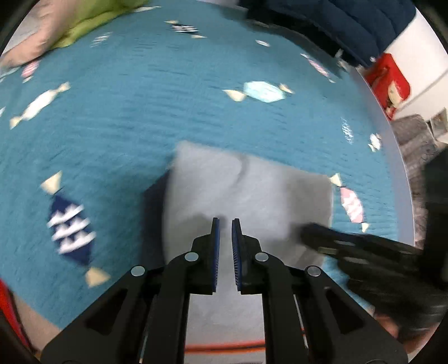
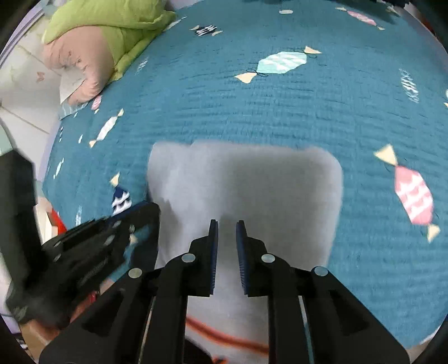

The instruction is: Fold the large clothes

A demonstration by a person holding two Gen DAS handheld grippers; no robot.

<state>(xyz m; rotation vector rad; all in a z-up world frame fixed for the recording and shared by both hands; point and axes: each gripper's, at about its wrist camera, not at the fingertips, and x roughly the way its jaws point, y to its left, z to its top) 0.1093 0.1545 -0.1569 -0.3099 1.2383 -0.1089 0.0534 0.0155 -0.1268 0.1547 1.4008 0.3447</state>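
A grey garment (image 1: 246, 196) lies folded into a rough rectangle on the teal bedspread (image 1: 168, 112); it also shows in the right wrist view (image 2: 246, 184). An orange stripe shows at its near edge (image 2: 224, 336). My left gripper (image 1: 225, 221) hovers over the garment's near part, jaws a little apart and empty. My right gripper (image 2: 226, 222) hovers over the same garment, jaws a little apart and empty. Each gripper shows blurred in the other's view: the right one (image 1: 350, 252), the left one (image 2: 98, 246).
The teal bedspread (image 2: 280, 106) carries candy-shaped prints. A green and pink pillow pile (image 2: 98, 42) lies at the far left. A dark blue quilted item (image 1: 336, 25) and a red object (image 1: 389, 81) sit at the far right by the bed edge.
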